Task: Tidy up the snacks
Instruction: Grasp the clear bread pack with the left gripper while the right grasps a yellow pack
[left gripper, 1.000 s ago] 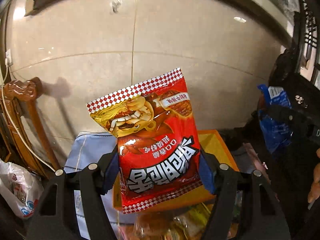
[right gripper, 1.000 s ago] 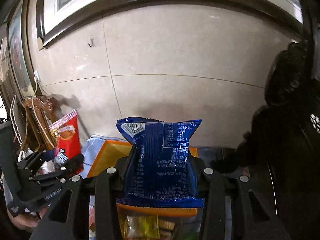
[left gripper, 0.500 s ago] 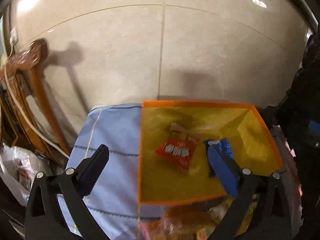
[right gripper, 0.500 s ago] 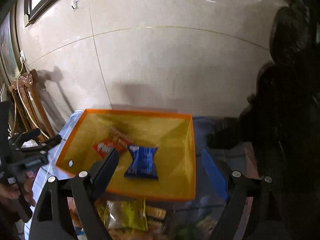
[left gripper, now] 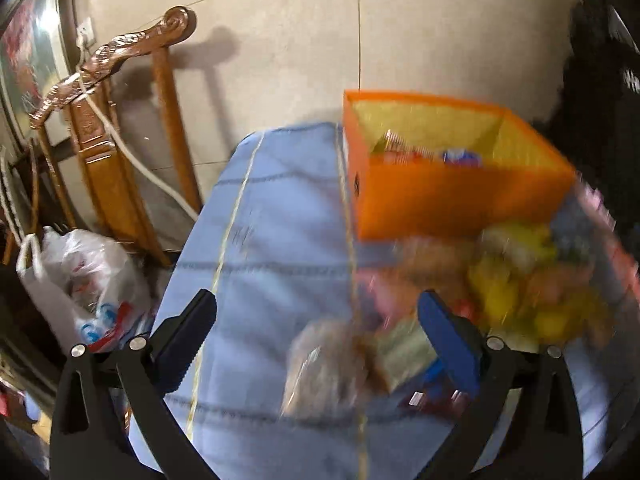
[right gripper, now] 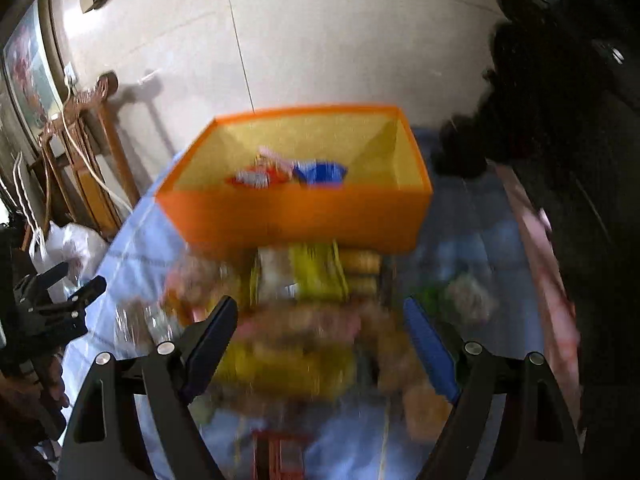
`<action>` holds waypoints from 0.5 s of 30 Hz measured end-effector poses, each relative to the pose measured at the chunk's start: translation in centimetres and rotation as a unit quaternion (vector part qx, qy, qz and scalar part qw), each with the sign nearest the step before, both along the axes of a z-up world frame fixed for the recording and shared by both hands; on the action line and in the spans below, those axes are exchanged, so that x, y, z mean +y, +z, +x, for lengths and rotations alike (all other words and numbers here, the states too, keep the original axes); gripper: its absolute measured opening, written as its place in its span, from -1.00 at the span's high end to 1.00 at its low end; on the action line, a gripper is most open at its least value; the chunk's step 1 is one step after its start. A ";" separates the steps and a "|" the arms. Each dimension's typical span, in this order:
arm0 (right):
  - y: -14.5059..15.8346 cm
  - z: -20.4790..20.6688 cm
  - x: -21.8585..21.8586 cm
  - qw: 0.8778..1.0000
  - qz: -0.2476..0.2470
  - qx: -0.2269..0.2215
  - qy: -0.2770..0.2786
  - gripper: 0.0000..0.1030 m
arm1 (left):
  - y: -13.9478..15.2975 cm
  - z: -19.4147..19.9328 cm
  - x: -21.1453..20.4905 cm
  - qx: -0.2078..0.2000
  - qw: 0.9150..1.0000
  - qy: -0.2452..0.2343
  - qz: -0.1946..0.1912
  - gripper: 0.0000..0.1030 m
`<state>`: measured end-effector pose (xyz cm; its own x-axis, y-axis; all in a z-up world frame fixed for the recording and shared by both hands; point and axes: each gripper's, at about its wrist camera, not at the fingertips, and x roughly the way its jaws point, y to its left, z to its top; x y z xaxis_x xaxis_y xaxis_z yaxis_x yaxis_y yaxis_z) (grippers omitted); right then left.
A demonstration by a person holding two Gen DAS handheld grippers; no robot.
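Note:
An orange box with a yellow inside stands on the blue tablecloth. A red snack bag and a blue snack bag lie inside it. A blurred pile of loose snacks lies in front of the box. My left gripper is open and empty above the cloth, over a brownish packet. My right gripper is open and empty above the pile. The left gripper also shows in the right wrist view.
A carved wooden chair with a white cord stands left of the table by the tiled wall. A white plastic bag sits on the floor beside it. Dark furniture is on the right.
A second ago each gripper held a bag, red in the left and blue in the right. Both bags now lie in the box. Both grippers have pulled back and tilted down over the loose snacks.

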<state>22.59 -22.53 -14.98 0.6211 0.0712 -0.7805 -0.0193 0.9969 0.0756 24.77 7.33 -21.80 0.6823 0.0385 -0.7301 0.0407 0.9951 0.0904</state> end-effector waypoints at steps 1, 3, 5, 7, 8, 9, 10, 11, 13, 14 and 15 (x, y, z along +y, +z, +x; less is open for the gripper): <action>-0.5 -0.7 0.1 1.000 -0.005 0.001 -0.001 -0.65 | -0.8 -0.9 0.1 0.001 1.000 0.001 0.011 -0.91; -2.0 -2.0 0.5 1.000 -0.020 0.010 0.002 -0.65 | -2.9 -2.5 0.2 0.016 1.000 0.006 0.019 -0.91; -3.0 -2.5 0.8 0.999 -0.027 0.023 0.009 -0.65 | -4.3 -3.0 0.4 0.029 0.999 0.019 0.016 -0.91; -3.9 -2.5 1.2 0.999 -0.032 0.031 0.015 -0.65 | -5.1 -3.3 0.6 0.030 0.999 0.030 0.014 -0.91; -4.2 -2.3 1.5 0.999 -0.032 0.034 0.020 -0.68 | -5.3 -3.2 0.7 0.030 0.999 0.031 0.015 -0.91; -4.4 -2.1 1.9 0.999 -0.029 0.034 0.023 -0.72 | -5.5 -3.1 0.6 0.028 0.999 0.032 0.019 -0.91; -4.7 -1.9 2.1 0.999 -0.027 0.036 0.025 -0.84 | -5.6 -2.9 0.6 0.025 0.999 0.033 0.023 -0.91; -5.2 -1.5 2.4 0.998 -0.021 0.045 0.026 -0.87 | -5.7 -2.6 0.6 0.022 0.999 0.035 0.026 -0.91; -5.8 -0.7 2.9 0.998 0.001 0.064 0.018 -0.87 | -6.0 -2.0 0.7 0.022 0.998 0.041 0.032 -0.91; -5.9 -0.5 3.3 0.998 -0.001 0.064 0.015 -0.87 | -6.1 -1.7 0.7 0.022 0.998 0.044 0.033 -0.91; -5.9 -0.2 3.8 0.998 -0.008 0.060 0.017 -0.87 | -6.0 -1.4 0.7 0.022 0.998 0.047 0.032 -0.91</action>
